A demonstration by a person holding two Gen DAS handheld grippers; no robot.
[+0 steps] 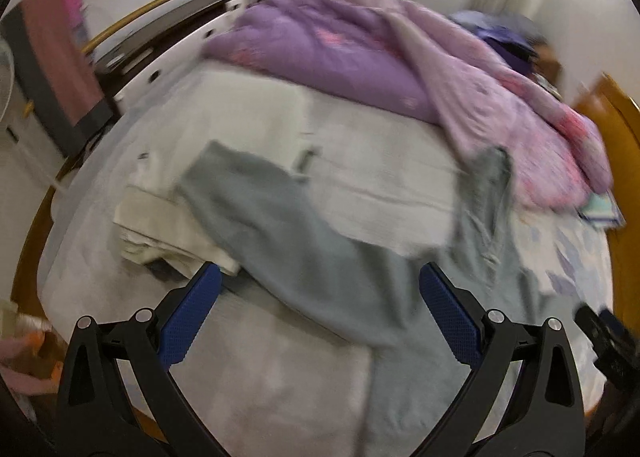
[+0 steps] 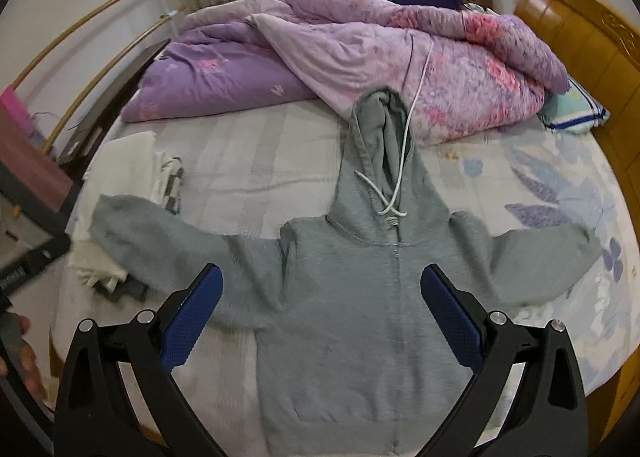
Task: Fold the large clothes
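Observation:
A grey zip hoodie (image 2: 352,297) lies flat and face up on the bed, sleeves spread to both sides, hood pointing to the quilt, white drawstring trailing. My right gripper (image 2: 322,277) is open and empty above its chest. My left gripper (image 1: 320,277) is open and empty above the hoodie's left sleeve (image 1: 280,225); that view is blurred. The left gripper's body also shows at the left edge of the right wrist view (image 2: 24,269).
A purple and pink quilt (image 2: 360,57) is heaped across the far half of the bed. Folded white and checked clothes (image 2: 132,177) lie under the left sleeve's end. A wooden headboard (image 2: 580,41) stands at the right, a dark bench (image 1: 160,37) at the left.

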